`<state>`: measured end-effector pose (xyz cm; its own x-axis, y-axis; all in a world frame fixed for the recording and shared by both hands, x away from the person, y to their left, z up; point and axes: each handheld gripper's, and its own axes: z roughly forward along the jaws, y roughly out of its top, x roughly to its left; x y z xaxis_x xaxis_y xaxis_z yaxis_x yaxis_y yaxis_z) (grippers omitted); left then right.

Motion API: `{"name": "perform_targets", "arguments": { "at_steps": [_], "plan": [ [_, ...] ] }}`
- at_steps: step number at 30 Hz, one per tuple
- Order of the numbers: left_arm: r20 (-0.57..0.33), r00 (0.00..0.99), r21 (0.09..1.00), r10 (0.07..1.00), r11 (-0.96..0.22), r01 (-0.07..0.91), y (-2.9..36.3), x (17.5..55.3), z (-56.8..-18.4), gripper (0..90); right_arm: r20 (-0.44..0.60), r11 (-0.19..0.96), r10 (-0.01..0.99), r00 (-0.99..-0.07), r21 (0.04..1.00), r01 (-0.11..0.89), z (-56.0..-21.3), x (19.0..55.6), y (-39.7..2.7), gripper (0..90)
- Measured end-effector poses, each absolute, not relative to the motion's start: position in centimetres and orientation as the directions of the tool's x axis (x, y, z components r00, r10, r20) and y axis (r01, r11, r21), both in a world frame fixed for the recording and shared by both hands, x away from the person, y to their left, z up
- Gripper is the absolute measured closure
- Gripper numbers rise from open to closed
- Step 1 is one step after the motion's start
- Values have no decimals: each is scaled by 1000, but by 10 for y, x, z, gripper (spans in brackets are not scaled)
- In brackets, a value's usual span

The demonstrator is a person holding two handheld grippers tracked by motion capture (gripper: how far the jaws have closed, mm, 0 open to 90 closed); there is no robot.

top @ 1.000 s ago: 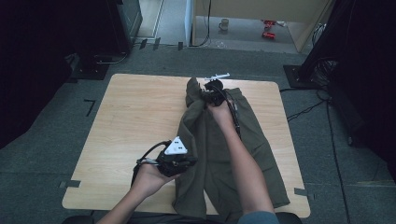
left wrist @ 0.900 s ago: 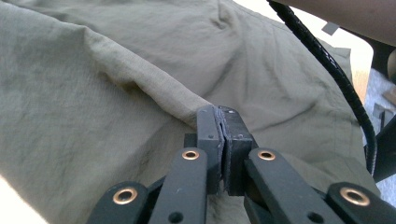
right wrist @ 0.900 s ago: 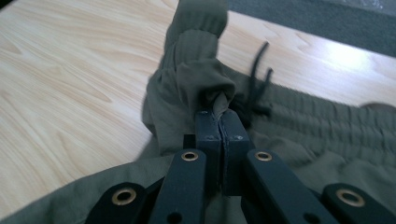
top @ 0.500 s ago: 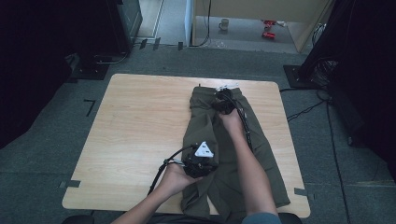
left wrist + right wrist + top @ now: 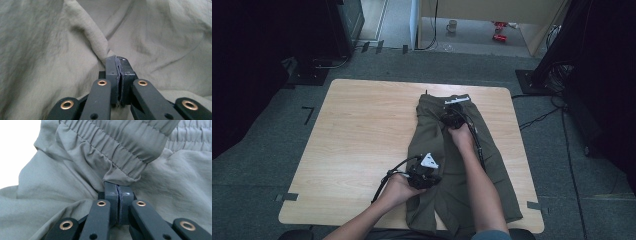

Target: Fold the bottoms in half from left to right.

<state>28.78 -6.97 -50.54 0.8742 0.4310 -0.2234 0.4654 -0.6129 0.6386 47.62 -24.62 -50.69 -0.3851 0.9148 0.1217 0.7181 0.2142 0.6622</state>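
Both grippers, left (image 5: 426,176) and right (image 5: 453,116), pinch olive-green elastic-waist trousers (image 5: 497,170) lying lengthwise down a pale wooden table (image 5: 357,140), waistband farthest away.

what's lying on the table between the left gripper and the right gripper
In the high view, just olive trousers cloth spans from the left gripper to the right gripper.
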Motion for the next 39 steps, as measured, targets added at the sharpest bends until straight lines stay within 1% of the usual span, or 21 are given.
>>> {"name": "perform_targets", "arguments": {
  "at_steps": [5, 10, 13, 16, 24, 30, 34, 37, 39],
  "plan": [
    [-215, 875, 636, 434, -617, 463, -61, 291, -505, 892, 116, 204, 920, -374, 674, 710, -508, 475, -245, 883],
    [-218, 866, 634, 450, -610, 476, -41, 300, -505, 892, 96, 213, 923, -374, 682, 699, -509, 475, -240, 883],
    [-218, 849, 630, 482, -595, 499, -24, 308, -504, 891, 94, 207, 925, -368, 688, 696, -509, 476, -238, 883],
    [-192, 839, 624, 510, -596, 505, -7, 315, -502, 890, 91, 201, 929, -359, 692, 694, -510, 477, -234, 883],
    [-180, 781, 611, 599, -554, 565, 38, 341, -500, 889, 99, 175, 936, -338, 702, 691, -511, 487, -220, 883],
    [-145, 752, 608, 644, -541, 581, 63, 355, -498, 886, 95, 171, 938, -333, 708, 685, -512, 495, -207, 884],
    [-136, 714, 616, 686, -506, 604, 82, 365, -499, 885, 111, 155, 941, -320, 699, 698, -511, 501, -198, 885],
    [-142, 686, 618, 714, -477, 625, 94, 371, -498, 886, 86, 180, 942, -325, 688, 703, -509, 506, -190, 884],
    [-129, 674, 619, 727, -472, 627, 98, 371, -498, 887, 82, 185, 941, -328, 688, 701, -509, 509, -188, 885]
  ]
}}
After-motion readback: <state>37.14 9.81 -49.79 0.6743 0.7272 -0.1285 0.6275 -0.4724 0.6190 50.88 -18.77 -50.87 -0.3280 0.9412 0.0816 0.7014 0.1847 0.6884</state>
